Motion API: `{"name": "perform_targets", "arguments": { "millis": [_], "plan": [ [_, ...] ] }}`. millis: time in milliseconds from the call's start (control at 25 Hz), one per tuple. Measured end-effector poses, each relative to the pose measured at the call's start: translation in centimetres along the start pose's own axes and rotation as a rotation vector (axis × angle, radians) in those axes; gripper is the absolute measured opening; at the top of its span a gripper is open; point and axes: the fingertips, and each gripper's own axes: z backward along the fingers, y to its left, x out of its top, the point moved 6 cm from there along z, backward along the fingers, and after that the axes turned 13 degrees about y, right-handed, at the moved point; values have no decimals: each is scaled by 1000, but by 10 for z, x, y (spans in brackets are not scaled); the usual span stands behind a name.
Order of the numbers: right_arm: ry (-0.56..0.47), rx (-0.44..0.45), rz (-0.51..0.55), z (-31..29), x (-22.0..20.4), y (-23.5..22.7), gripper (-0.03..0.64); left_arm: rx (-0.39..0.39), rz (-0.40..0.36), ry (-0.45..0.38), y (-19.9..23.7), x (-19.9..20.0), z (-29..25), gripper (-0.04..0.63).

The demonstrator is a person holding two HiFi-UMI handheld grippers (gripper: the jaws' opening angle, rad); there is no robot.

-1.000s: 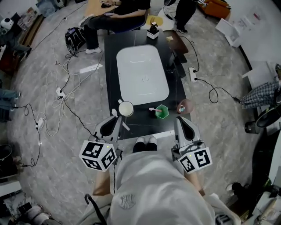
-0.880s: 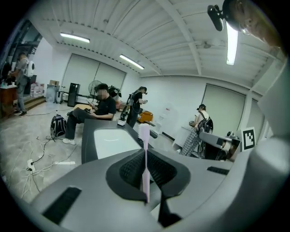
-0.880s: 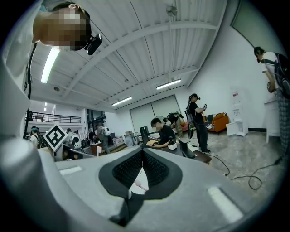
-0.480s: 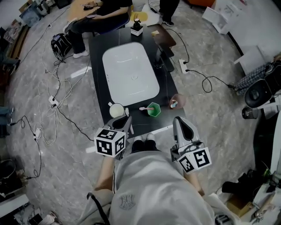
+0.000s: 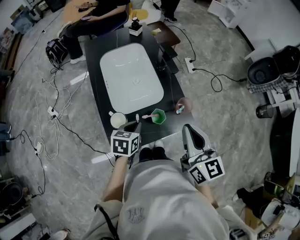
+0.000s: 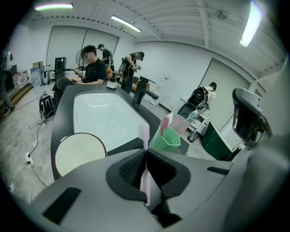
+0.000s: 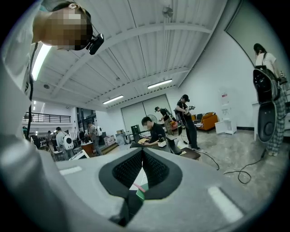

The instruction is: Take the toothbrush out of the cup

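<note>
Your left tool (image 5: 132, 125) has swung in beside the white cup (image 5: 117, 120). It's clenched on the pale toothbrush (image 6: 144, 136), which stands upright just right of that cup. Your right tool (image 5: 191, 132) is closed and empty.

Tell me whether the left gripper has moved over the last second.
Yes. The left gripper, shut on a toothbrush, has moved forward and rightward, closer to the white cup.

Even indoor light from ceiling strip lights (image 6: 53, 7), soft shadows, fisheye bending, dark corners
</note>
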Motion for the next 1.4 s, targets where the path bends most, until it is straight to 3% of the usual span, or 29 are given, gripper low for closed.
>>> {"name": "perform_targets", "arguments": {
  "millis": [800,960,1080,1400],
  "plan": [
    [31,-18,-24,-3,-2,-14,6,156,44,67,12,6,-68,14],
    [30,-20,-25,-2,-3,-16,6,156,27,67,13,5,-72,20],
    [30,-22,-26,-2,-3,-15,6,136,17,74,9,3,-72,112],
    [33,-11,-21,-5,-1,-10,6,107,24,38,4,7,-59,112]
  ]
}}
